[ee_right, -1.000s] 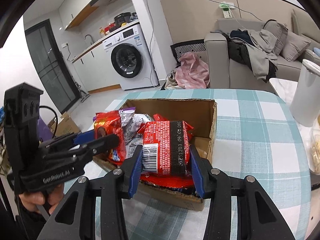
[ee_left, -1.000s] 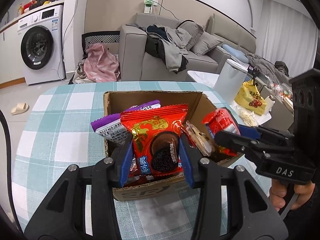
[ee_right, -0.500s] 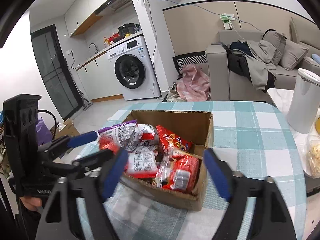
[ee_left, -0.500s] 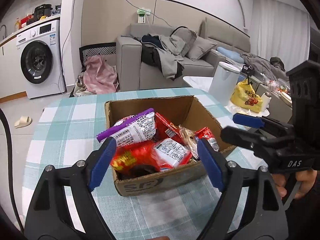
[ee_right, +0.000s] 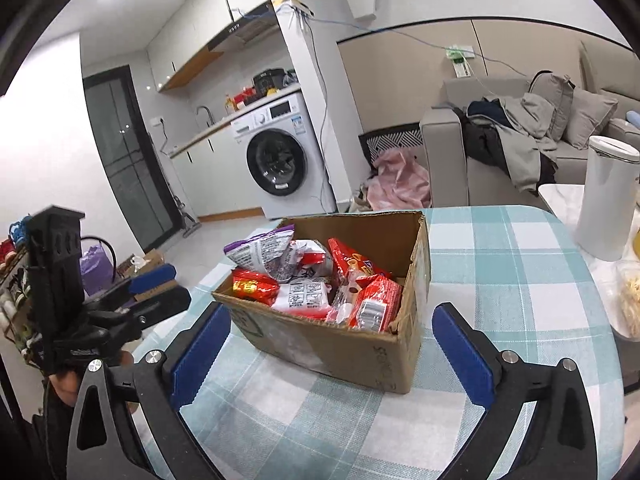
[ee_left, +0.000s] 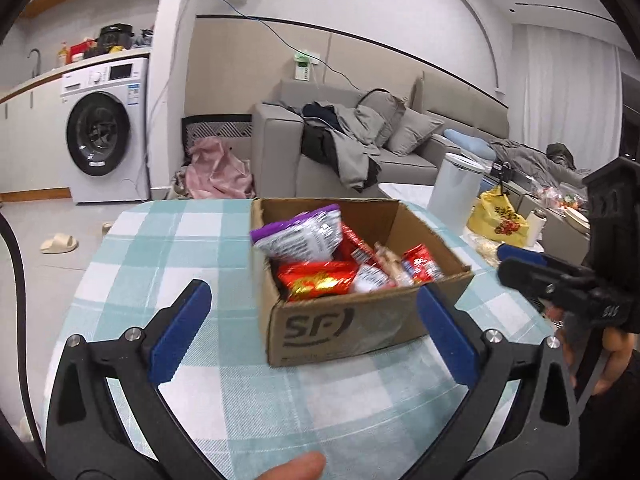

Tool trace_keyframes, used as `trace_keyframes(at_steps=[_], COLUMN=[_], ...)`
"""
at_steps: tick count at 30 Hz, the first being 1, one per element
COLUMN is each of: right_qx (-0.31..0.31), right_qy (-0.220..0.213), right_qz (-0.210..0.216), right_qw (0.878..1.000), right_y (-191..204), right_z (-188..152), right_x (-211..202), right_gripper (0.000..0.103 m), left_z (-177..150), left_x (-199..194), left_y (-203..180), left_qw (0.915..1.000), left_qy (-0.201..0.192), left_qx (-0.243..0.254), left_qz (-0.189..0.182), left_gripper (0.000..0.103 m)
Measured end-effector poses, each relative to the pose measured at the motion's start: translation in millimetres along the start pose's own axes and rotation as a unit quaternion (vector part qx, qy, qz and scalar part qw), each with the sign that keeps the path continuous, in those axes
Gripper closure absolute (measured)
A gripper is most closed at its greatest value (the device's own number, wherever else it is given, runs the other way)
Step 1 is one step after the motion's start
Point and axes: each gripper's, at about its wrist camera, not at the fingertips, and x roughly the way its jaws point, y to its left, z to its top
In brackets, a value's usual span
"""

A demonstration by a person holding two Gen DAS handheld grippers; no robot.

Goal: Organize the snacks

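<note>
1 cardboard box (ee_left: 352,320) is seen on 1 checked table (ee_left: 168,256). Inside it, 1 purple-topped packet (ee_left: 300,236) is counted, along with at least 4 red packets, among them 1 red-and-gold packet (ee_left: 316,282) and 1 red packet at the right corner (ee_right: 376,304), and 1 white packet (ee_right: 302,296); an exact total cannot be told from the pile. 2 claws are counted: the left claw (ee_left: 312,332) and the right claw (ee_right: 328,354), each with 2 blue pads. 1 white canister (ee_right: 608,204) is seen beside the table.
</note>
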Motion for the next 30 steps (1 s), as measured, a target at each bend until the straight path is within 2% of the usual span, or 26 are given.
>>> trace_keyframes(at_steps=[6,11,17,22,30], right_qx=[-0.020,-0.036,-0.050,-0.054,-0.075], right_qy=[-0.015,-0.036,-0.061,-0.071,-0.091], right_qz=[0.006,-0.005,-0.039,-0.045,-0.055], right_qw=[1.000,0.999,0.996,0.995,0.991], right_y=[9.6,15.2,14.5,12.4,19.7], right_z=[-13.2,-26.8,-38.1,-43.3,-57.5], right_x=[-4.0,-4.8,-1.8,-1.7,-7.0], right_gripper=[0.000,0.000,0.000,0.000,0.000], left_z=[-21.3,-34.9,-44.4,-49.3,-53.4], left_x=[-7.6,-10.4,-7.6,-6.7,-3.1], left_y=[7.5,3.2,-3.6,-8.1,-10.9], left_qw=[0.9997,0.9994,0.9989,0.9983,0.9984], left_qy=[-0.010,-0.019,-0.032,-0.045,-0.041], left_qx=[-0.010,0.005,0.022,0.028,0.032], left_qz=[0.021,0.029,0.025,0.024,0.025], left_gripper=[0.001,0.001,0.001,0.001,0.001])
